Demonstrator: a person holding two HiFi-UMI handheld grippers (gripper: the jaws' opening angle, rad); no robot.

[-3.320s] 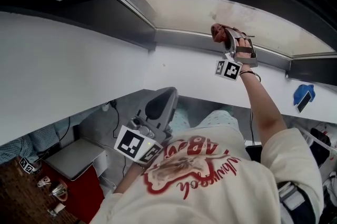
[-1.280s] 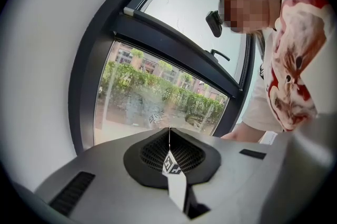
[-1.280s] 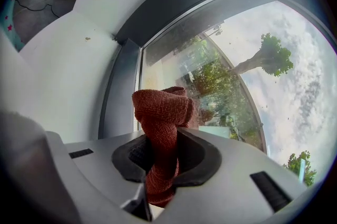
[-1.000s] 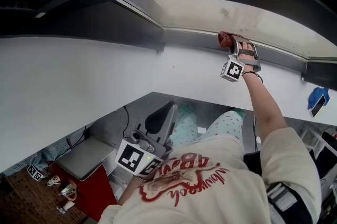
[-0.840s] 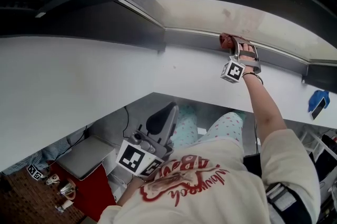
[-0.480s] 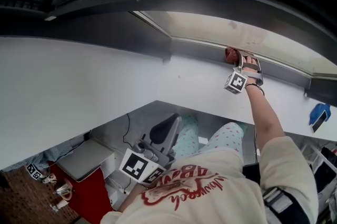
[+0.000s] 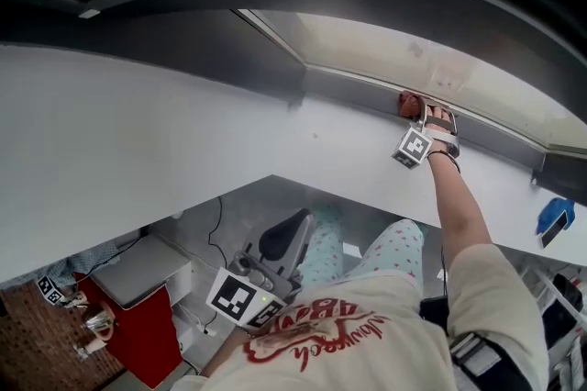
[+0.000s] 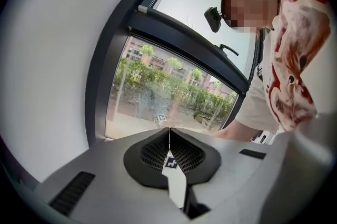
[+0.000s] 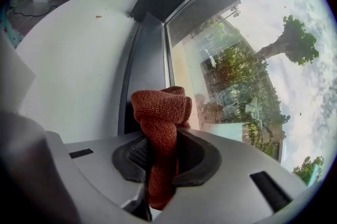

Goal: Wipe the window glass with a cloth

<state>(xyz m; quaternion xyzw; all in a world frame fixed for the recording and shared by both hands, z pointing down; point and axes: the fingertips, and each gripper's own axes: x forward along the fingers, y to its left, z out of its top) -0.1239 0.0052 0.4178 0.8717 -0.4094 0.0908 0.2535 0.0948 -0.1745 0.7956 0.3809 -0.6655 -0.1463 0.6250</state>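
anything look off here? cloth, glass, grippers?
Nothing damaged or spilled. The only oddity: the cloth is bunched into a wad in the right gripper jaws, not spread flat, close to the glass by the frame. The left gripper is shut and empty.

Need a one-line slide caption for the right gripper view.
Red cloth clamped in the right claw, held near the window glass beside its dark frame.

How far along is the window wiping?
Done: the rust-red woven cloth is clamped in the right gripper. In hand: it is held at the window glass near its dark frame; contact unclear. Left: marks show on the glass; the left gripper is shut, empty.
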